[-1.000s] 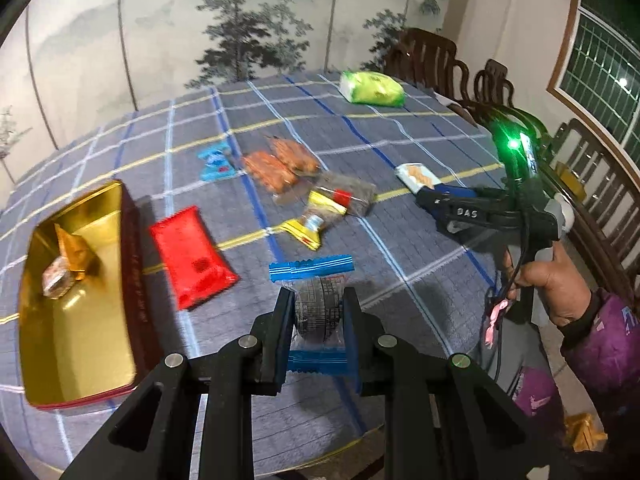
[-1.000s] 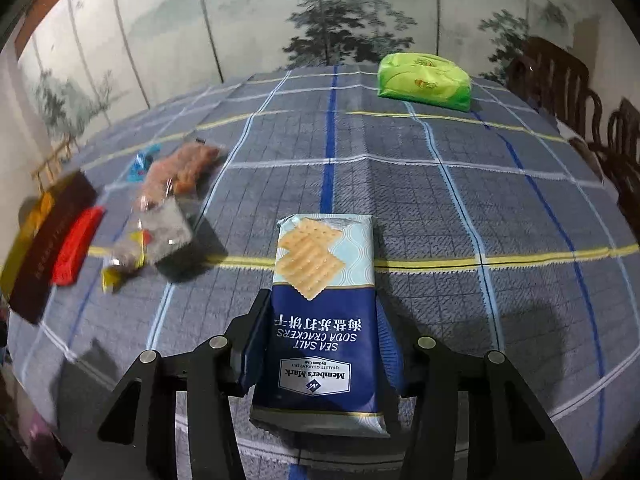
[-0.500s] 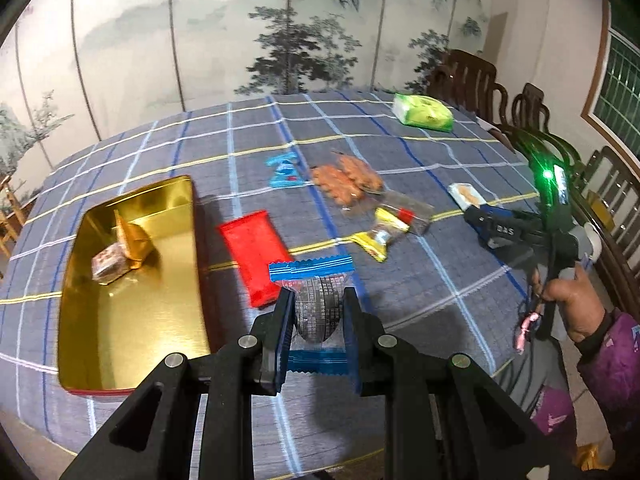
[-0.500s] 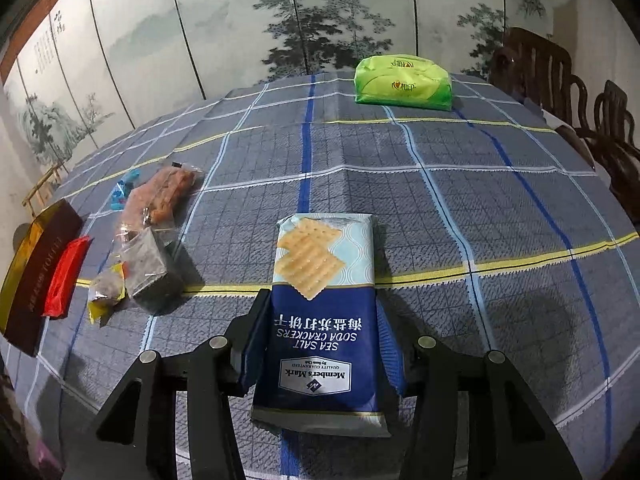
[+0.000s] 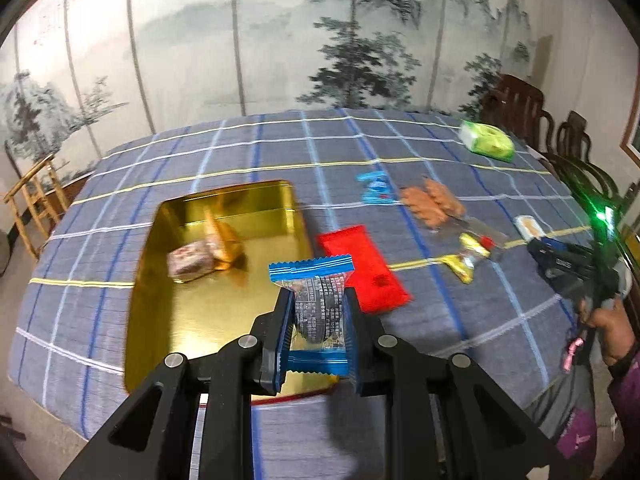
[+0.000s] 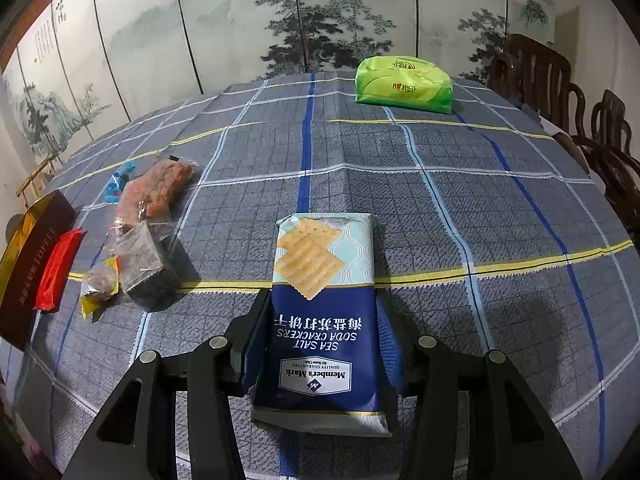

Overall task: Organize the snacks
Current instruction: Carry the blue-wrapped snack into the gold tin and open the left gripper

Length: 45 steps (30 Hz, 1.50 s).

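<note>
Left wrist view: the left gripper (image 5: 316, 316) pinches a blue-edged snack packet (image 5: 318, 308) above the gold tin (image 5: 156, 292). Right wrist view: the right gripper (image 6: 320, 320) clamps a soda cracker pack (image 6: 324, 312) over the checked tablecloth (image 6: 480, 208).

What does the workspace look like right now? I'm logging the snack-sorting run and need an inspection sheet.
Surface: table under a blue checked cloth.
Job's things: gold tin holding two wrapped snacks; red packet beside it; sausage pack, small blue packet, yellow candy and clear dark packet loose on the cloth.
Clutter: green tissue pack at the far edge.
Grippers: left gripper shut on a blue-ended snack, above the tin's near edge; right gripper shut on a cracker pack.
Cables: nothing seen clearly.
Surroundings: painted screen, dark wooden chairs.
</note>
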Tool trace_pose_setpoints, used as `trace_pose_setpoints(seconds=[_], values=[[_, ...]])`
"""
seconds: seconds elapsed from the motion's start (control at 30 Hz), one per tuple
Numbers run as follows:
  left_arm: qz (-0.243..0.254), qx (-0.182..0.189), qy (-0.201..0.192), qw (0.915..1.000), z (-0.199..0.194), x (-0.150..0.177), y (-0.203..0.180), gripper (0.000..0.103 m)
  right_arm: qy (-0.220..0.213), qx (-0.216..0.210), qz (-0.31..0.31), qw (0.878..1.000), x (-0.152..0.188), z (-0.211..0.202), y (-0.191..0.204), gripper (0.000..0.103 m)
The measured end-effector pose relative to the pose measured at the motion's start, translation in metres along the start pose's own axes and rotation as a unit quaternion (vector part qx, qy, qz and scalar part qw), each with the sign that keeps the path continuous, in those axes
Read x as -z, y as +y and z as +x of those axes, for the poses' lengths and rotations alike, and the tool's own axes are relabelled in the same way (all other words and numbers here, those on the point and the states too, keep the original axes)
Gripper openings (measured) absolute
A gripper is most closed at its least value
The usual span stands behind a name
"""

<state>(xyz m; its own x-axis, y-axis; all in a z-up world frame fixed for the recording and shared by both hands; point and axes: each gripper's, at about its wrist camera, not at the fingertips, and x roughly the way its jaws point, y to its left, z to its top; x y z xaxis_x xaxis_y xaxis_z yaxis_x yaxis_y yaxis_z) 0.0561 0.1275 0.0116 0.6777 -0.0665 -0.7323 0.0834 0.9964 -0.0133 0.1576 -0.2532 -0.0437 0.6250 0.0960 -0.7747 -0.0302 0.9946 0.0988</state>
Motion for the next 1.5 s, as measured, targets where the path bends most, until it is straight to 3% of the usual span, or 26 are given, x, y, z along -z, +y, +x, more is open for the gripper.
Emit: trace_pose_setpoints(seconds=[0.4, 0.63, 1.5], values=[[-0.024, -0.069, 0.023, 0.997, 0.036, 0.009, 0.055, 0.02, 0.0, 0.003, -0.002, 1.0, 0.0, 0.001, 0.002, 0.051], [-0.025, -0.09, 0.033, 0.9951, 0.054, 0.014, 0.071, 0.02, 0.0, 0.004, -0.002, 1.0, 0.001, 0.0, 0.002, 0.051], [-0.028, -0.106, 0.046, 0.9928, 0.073, 0.021, 0.088, 0.025, 0.001, 0.007, -0.004, 1.0, 0.0, 0.002, 0.004, 0.051]])
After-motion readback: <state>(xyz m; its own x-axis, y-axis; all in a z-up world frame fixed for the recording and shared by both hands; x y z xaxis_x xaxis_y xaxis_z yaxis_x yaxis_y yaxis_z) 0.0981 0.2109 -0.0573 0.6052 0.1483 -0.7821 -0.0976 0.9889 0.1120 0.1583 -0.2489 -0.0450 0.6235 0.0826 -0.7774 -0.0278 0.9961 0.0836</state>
